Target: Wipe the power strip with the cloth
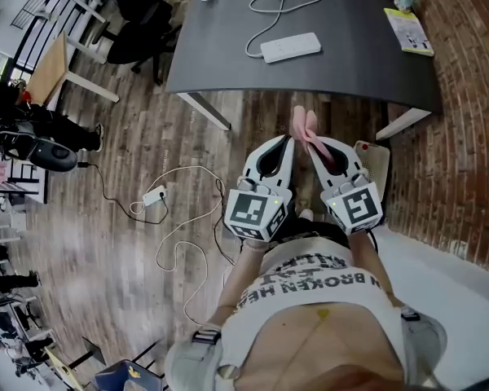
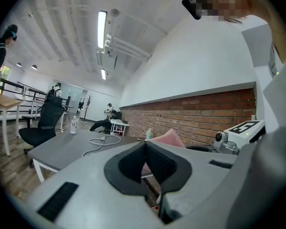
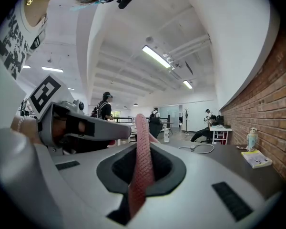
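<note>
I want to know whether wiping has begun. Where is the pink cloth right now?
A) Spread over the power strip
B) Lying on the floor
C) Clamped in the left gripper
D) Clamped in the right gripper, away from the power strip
D: the pink cloth stands pinched between the jaws of the right gripper, while the white power strip lies untouched on the table.

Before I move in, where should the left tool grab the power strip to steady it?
The power strip lies flat on the table, long and slim. Probably pinch across its narrow width at the cord end, from above, leaving most of its top free for the cloth.
</note>
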`<move>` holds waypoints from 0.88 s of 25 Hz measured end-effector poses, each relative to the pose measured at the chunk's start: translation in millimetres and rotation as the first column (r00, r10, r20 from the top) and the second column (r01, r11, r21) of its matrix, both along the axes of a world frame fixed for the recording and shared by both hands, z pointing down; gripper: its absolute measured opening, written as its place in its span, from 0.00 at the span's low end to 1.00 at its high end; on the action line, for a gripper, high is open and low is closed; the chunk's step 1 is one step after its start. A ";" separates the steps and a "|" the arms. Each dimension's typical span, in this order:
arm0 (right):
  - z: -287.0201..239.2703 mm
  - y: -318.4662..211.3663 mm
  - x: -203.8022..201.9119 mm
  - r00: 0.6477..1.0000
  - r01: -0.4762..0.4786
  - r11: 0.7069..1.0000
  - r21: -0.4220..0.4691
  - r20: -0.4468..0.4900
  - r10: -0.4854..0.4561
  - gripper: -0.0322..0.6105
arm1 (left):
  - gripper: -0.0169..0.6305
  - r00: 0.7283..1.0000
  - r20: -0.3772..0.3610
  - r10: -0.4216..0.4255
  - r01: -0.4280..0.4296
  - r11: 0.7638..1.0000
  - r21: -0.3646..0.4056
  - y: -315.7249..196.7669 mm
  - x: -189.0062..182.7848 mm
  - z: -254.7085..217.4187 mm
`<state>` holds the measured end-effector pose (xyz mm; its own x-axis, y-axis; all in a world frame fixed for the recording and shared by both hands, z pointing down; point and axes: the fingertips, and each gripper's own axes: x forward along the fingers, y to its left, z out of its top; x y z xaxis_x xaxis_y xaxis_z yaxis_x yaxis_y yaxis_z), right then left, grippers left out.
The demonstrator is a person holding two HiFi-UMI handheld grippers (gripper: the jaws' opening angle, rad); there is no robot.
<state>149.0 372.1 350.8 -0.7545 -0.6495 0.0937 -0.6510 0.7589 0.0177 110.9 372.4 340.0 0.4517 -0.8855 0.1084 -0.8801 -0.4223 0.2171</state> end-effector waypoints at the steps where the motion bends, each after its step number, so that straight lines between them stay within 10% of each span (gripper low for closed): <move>1: 0.5 -10.4 -2.3 1.000 -0.008 1.000 0.001 -0.002 0.008 0.08 | 0.04 1.000 -0.001 0.013 -0.013 1.000 0.002 -10.9 -1.3 0.9; 22: 6.8 -187.3 -95.4 0.996 -0.089 0.996 0.007 -0.017 0.089 0.08 | 0.04 0.984 -0.020 0.177 -0.178 0.984 -0.012 -182.8 -82.3 8.7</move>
